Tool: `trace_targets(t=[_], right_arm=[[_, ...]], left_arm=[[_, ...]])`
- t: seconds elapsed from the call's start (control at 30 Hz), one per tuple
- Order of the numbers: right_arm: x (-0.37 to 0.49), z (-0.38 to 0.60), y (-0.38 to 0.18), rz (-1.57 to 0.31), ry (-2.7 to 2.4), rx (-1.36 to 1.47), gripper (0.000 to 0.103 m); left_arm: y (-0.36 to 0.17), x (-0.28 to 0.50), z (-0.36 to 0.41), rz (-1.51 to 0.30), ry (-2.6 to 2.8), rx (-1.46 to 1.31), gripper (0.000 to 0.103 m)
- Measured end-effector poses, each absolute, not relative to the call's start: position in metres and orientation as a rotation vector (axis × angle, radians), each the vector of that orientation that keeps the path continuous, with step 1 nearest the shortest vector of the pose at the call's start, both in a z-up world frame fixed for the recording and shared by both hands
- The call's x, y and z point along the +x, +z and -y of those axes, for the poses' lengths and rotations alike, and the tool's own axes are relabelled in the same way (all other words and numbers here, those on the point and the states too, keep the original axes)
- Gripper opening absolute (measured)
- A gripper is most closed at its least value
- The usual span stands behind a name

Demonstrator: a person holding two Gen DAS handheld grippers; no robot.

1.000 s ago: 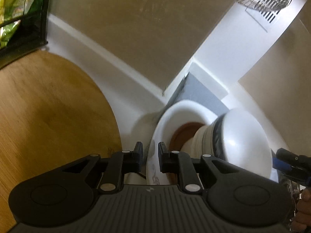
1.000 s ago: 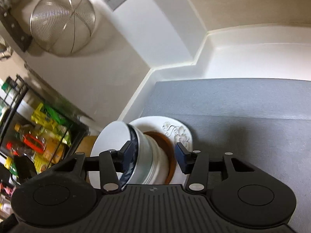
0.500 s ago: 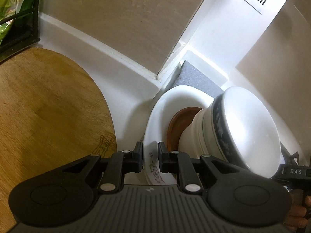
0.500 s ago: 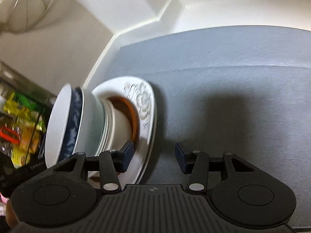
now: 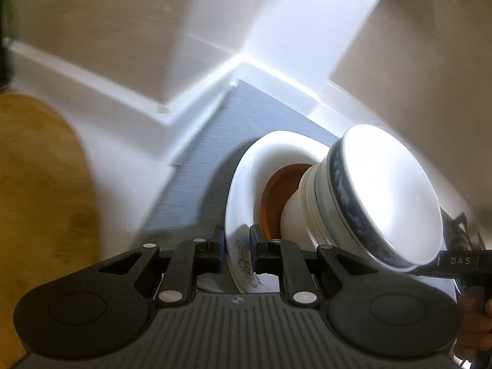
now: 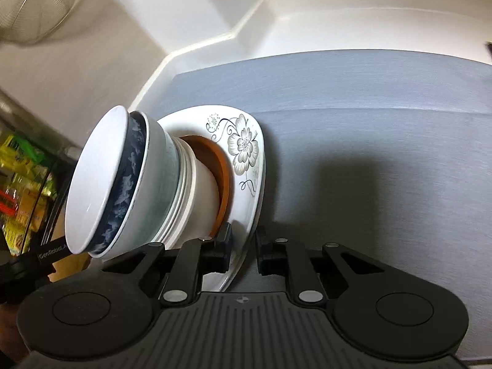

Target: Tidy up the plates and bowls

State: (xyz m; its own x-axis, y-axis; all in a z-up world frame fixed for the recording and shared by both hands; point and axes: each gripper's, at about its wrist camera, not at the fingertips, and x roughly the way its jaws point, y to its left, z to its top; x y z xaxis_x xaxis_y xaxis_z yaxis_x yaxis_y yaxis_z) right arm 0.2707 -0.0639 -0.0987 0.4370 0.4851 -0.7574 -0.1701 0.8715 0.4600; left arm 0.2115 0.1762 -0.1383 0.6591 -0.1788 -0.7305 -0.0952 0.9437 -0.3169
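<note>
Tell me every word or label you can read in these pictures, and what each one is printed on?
"DAS": white letters on the black bar of the right gripper, at the right edge of the left wrist view.
"GenRobot.A": on the black bar of the left gripper, in the right wrist view; it is cut off by the bowls.
Packets on the rack at left: print too blurred to read.
Flowered plate: drawing only, no words.

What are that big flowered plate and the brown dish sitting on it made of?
Flowered plate: probably glazed ceramic or porcelain; it is white and shiny, with a printed grey flower. Glossy melamine cannot be ruled out.
Brown dish: looks like terracotta-coloured earthenware or brown-glazed ceramic; only a smooth reddish-brown rim shows, so this is a guess.
</note>
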Motion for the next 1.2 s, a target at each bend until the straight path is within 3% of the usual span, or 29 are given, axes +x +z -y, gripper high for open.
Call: trace_targets(t=[0.2,0.27,0.33,0.37,0.53,0.63,0.77,0.97,1.07,1.2], right_arm=[[0.262,0.102,-0.098,-1.018,0.357,0.370,0.021],[0.260,0.106,-0.096,-1.011,0.332,0.368,0.029],[0.255,0.114,-0.092,-0.984,0.306,0.361,0.031],[0.252,0.116,-0.090,-0.965,0.297,0.354,0.033],[0.224,0.124,-0.072,-0.844,0.226,0.267,0.040],[0.204,0.131,-0.054,-0.729,0.186,0.228,0.043],[0.171,0.135,-0.028,-0.580,0.135,0.179,0.052],[0.137,0.118,-0.005,-0.480,0.105,0.127,0.053],[0.116,0.108,0.015,-0.366,0.138,0.106,0.055],[0.095,0.106,0.055,-0.273,0.200,0.159,0.059]], left_arm=[[-0.138,0.224,-0.148,-0.864,-0.069,-0.264,0.021],[-0.133,0.220,-0.140,-0.863,-0.037,-0.237,0.036],[-0.128,0.208,-0.137,-0.845,0.001,-0.205,0.051],[-0.125,0.202,-0.134,-0.840,0.013,-0.191,0.053],[-0.102,0.160,-0.114,-0.809,0.046,-0.121,0.084],[-0.088,0.134,-0.099,-0.765,0.031,-0.074,0.090],[-0.073,0.110,-0.083,-0.729,0.050,-0.032,0.090],[-0.054,0.096,-0.077,-0.739,0.055,-0.065,0.091],[-0.044,0.088,-0.078,-0.702,0.075,-0.066,0.103],[-0.035,0.083,-0.083,-0.671,0.048,-0.055,0.103]])
